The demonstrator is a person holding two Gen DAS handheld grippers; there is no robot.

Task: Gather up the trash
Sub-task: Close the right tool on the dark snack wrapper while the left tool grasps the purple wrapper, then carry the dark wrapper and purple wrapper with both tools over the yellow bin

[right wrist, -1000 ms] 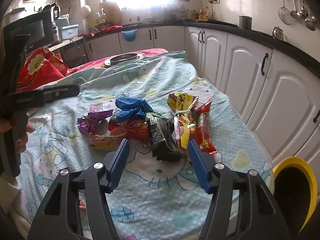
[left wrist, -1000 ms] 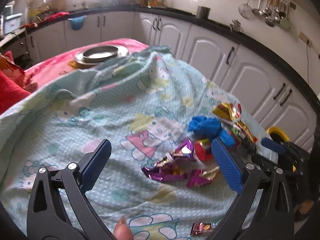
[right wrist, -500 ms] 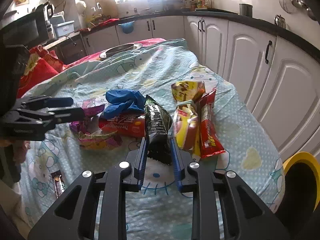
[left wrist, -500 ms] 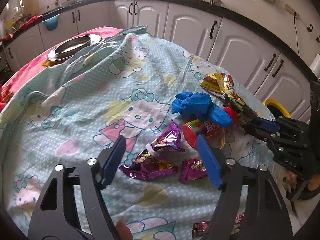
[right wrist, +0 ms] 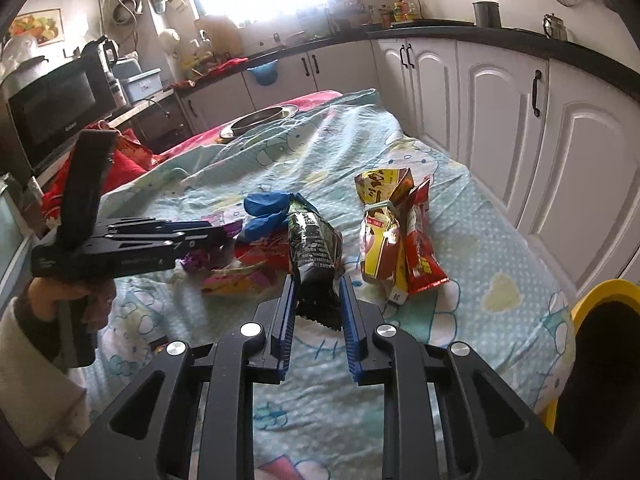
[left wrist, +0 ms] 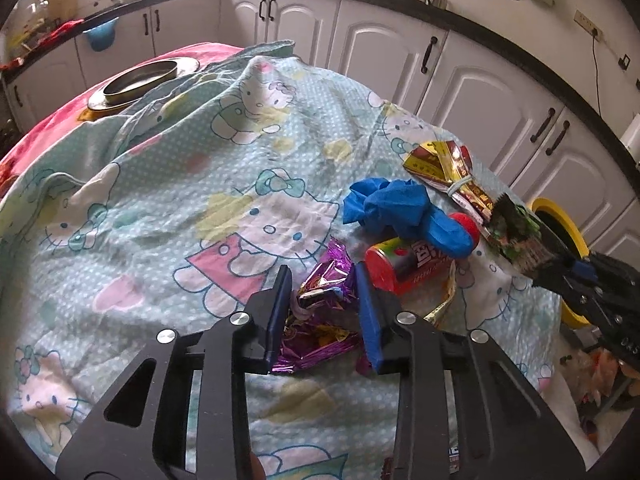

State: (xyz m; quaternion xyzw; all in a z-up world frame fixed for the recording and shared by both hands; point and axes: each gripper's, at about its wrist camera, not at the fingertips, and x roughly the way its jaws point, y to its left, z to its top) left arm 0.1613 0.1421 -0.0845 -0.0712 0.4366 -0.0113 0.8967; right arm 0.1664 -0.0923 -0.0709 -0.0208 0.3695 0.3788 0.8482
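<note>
Trash lies on a bed with a Hello Kitty sheet. My left gripper is shut on a purple foil wrapper; it also shows in the right wrist view. My right gripper is shut on a black and green snack packet and holds it lifted; the packet also shows in the left wrist view. A blue glove, a red snack tube and yellow and red packets lie close by.
A yellow-rimmed bin stands at the bed's right side. A metal plate sits at the far end. White cabinets run along the right. Small wrappers lie near the front edge.
My left gripper moved forward and closed on the purple wrapper. My right gripper closed on the black packet and raised it off the sheet.
</note>
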